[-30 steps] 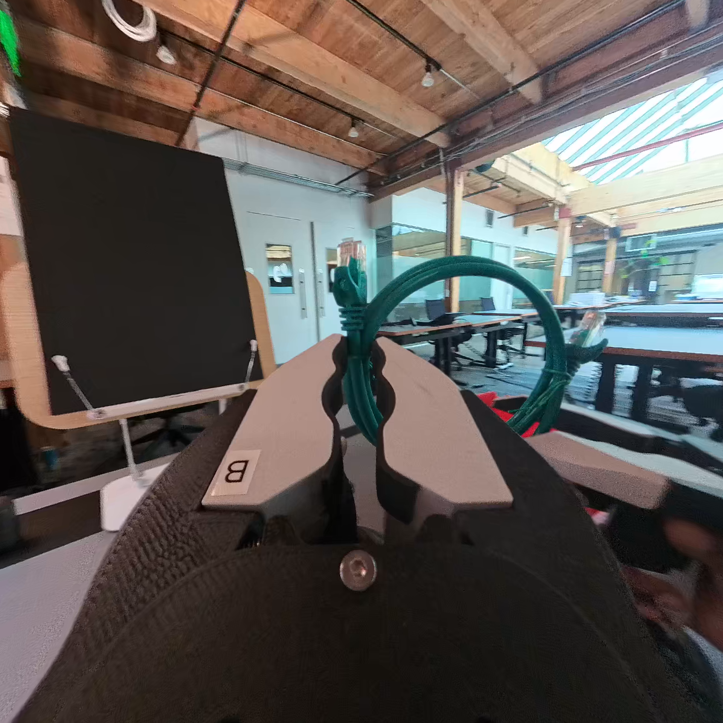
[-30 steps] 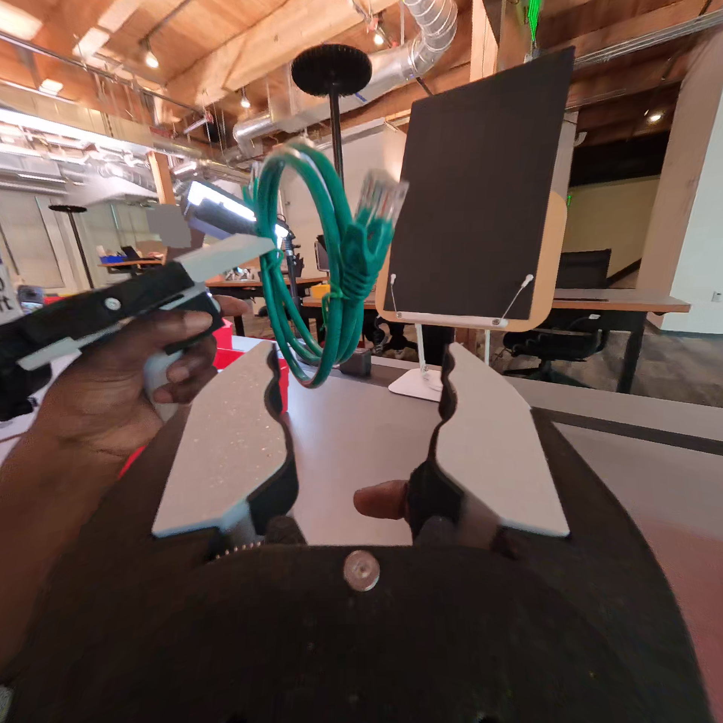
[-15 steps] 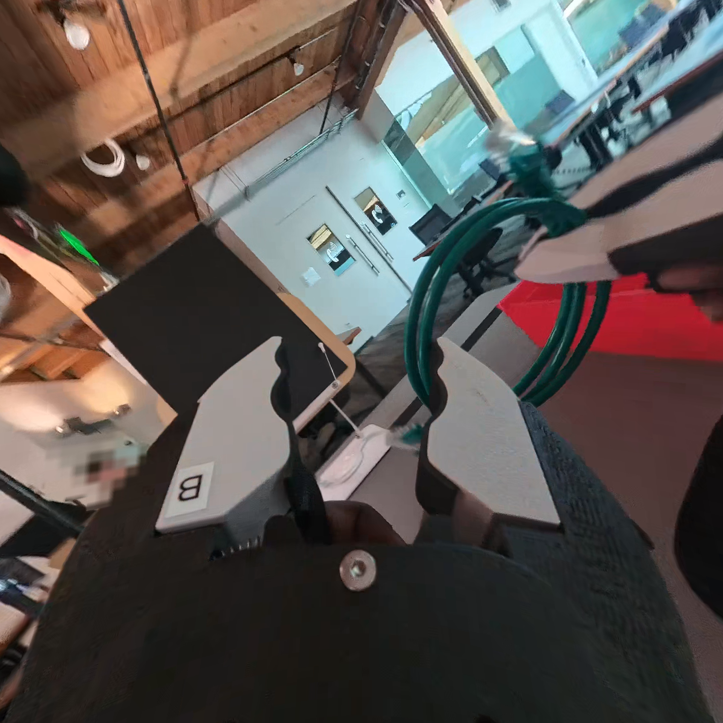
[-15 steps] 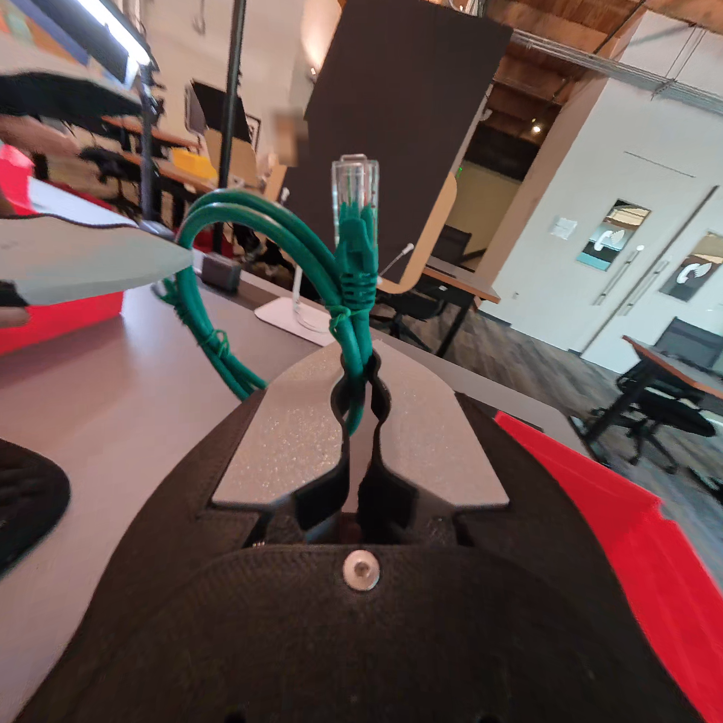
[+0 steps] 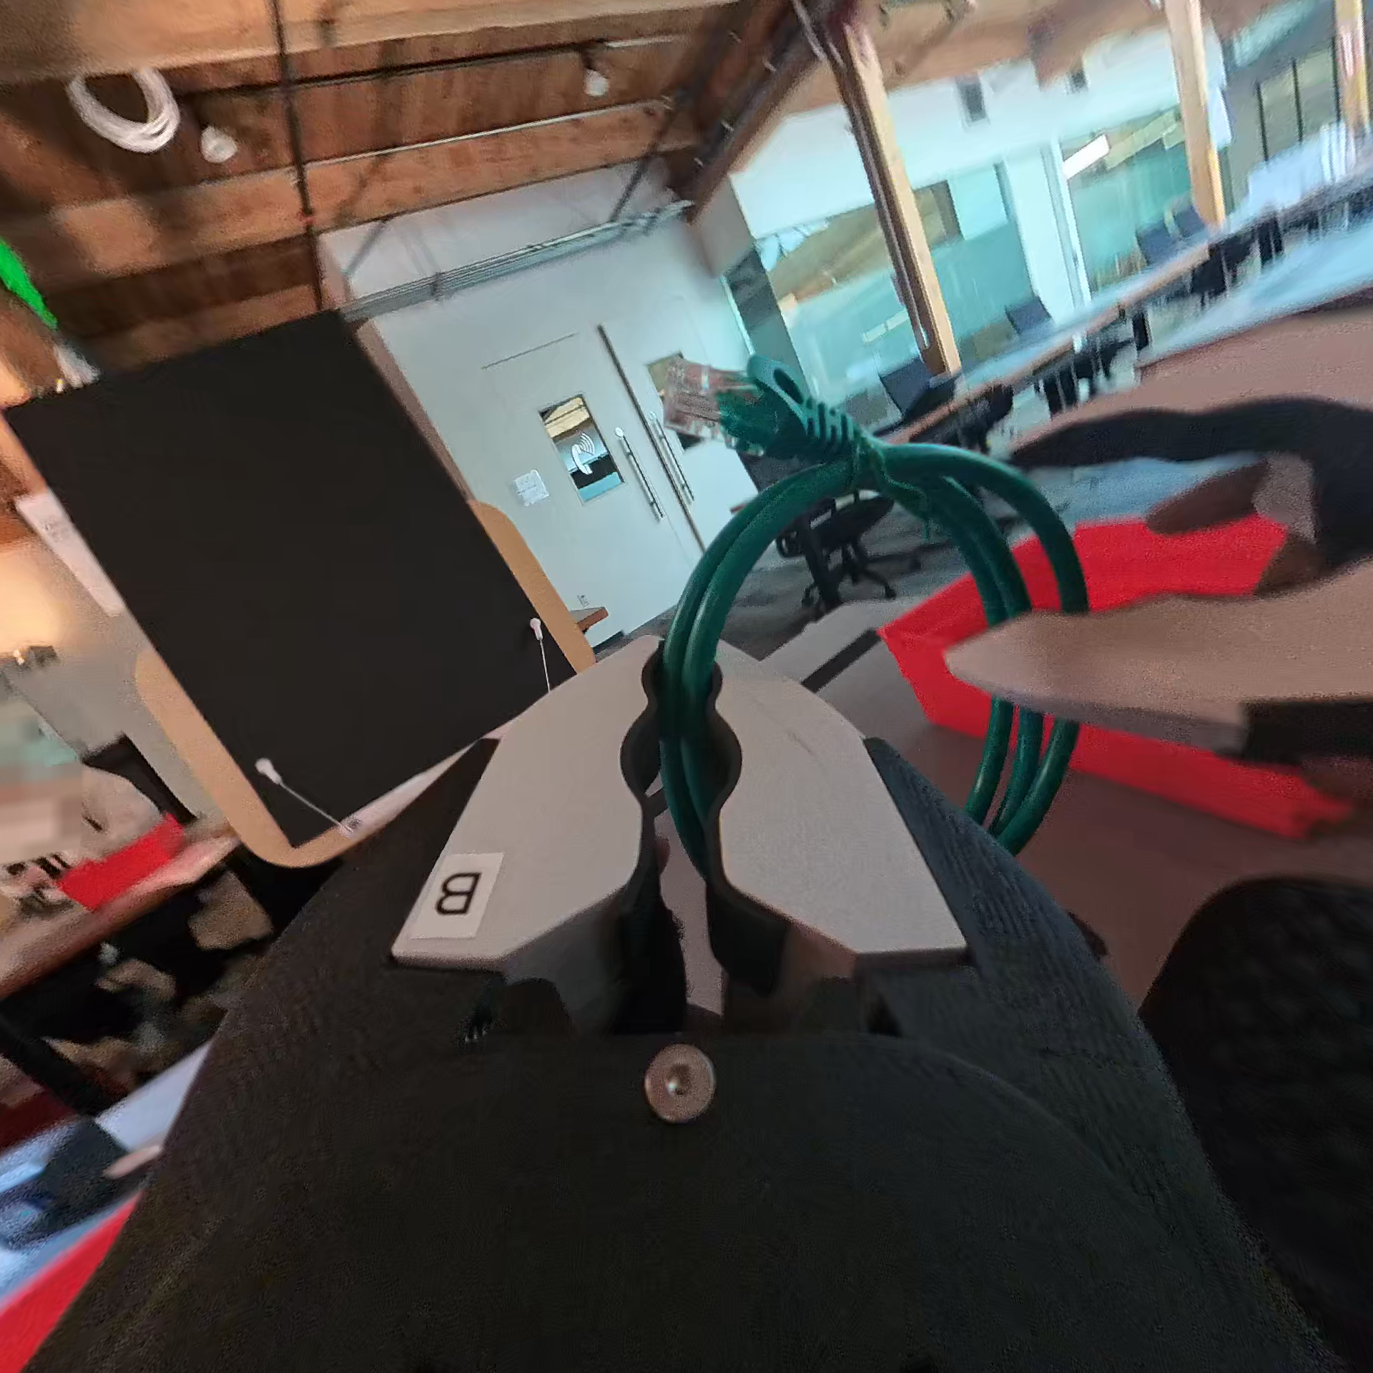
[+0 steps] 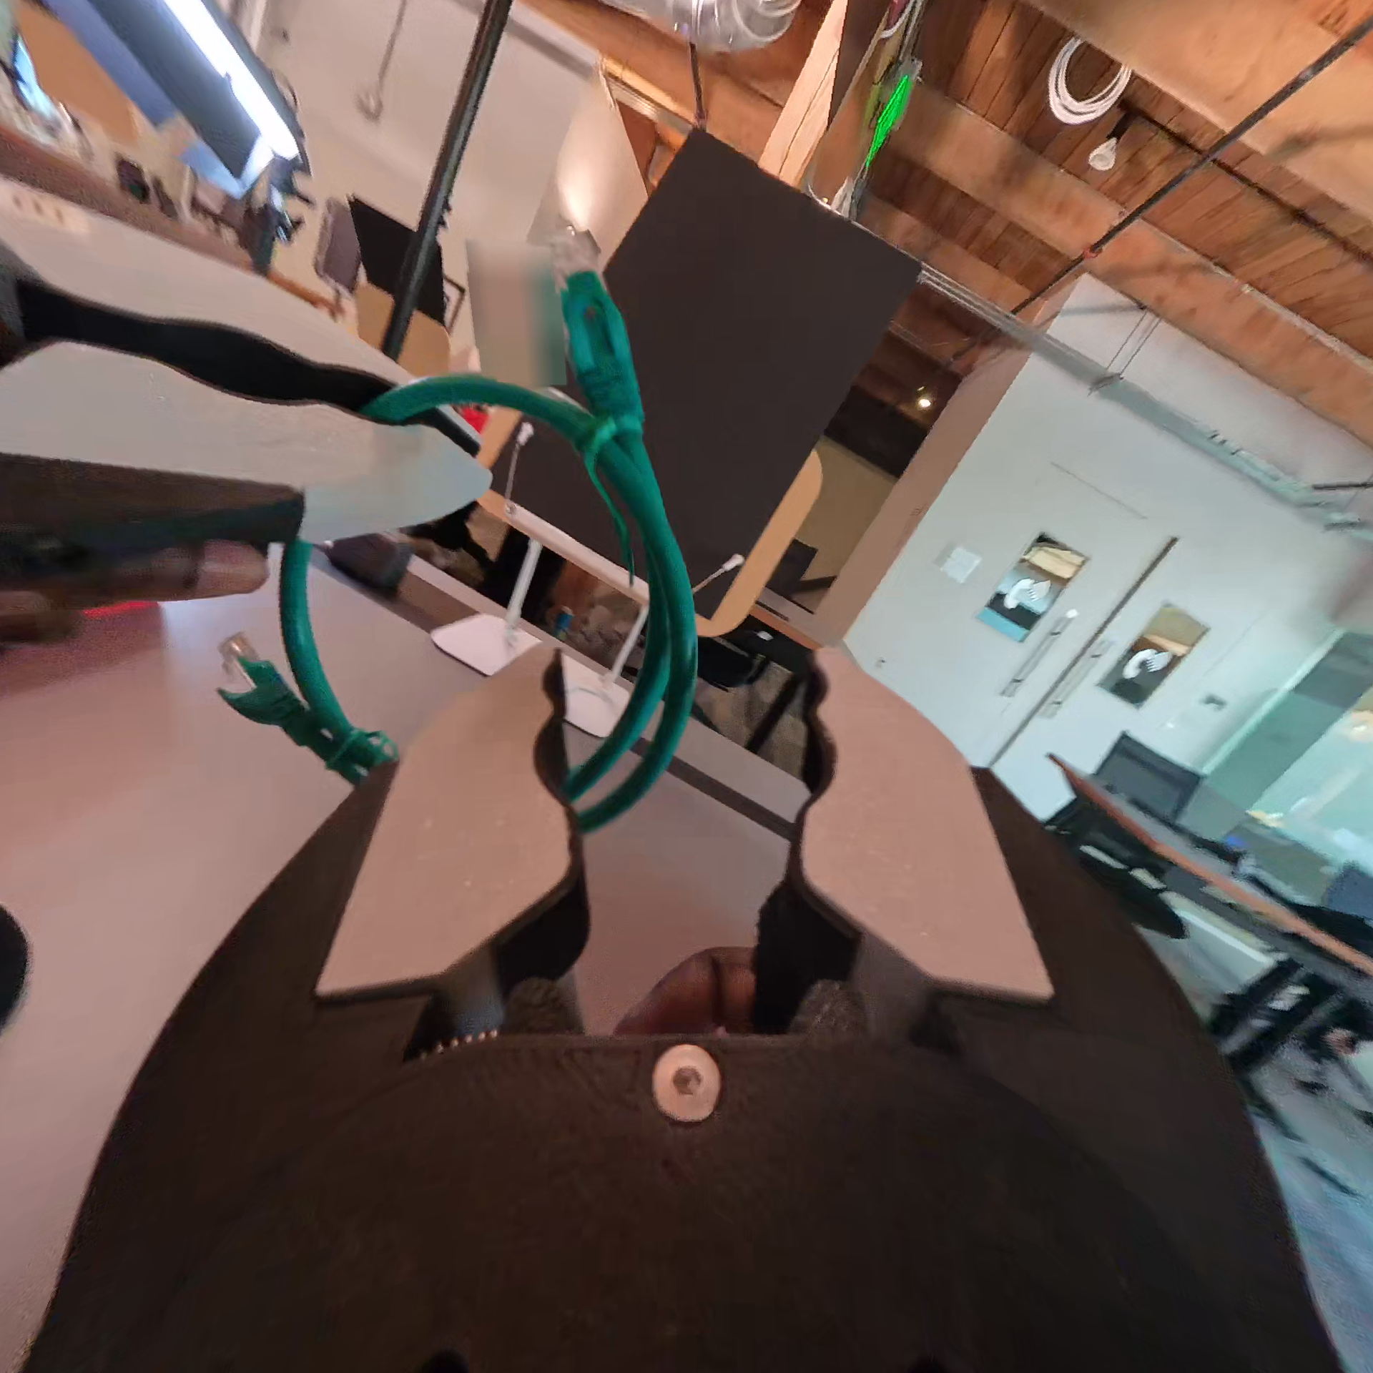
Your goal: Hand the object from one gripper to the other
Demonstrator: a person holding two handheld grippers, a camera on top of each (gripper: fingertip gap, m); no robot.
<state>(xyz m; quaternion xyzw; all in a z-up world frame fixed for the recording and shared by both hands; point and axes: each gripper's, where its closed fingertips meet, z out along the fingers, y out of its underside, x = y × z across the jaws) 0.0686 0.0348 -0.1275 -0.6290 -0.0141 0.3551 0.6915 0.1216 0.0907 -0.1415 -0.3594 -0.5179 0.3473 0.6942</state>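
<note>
Above the grey table [image 6: 148, 780], the left gripper [image 5: 680, 669] is clenched on the coiled green cable [image 5: 1033, 565], its two grey fingers pressed together around the strands. In the right wrist view that same gripper reaches in level from the left edge, the coil hanging from its tip above the table, one clear-tipped plug [image 6: 587, 297] pointing up and the other plug [image 6: 249, 680] dangling low over the table. The right gripper [image 6: 680, 735] is released, its jaws standing wide apart and tilted upward toward the coil; the lower loop hangs just beside its left finger, inside the gap, though I cannot tell whether it touches. A fingertip [image 6: 698, 992] shows at the base of the jaws. The left gripper's finger bears a white sticker [image 5: 457, 895] with a single printed letter. Behind the cable stands a black board [image 6: 743, 356] on a white stand.
</note>
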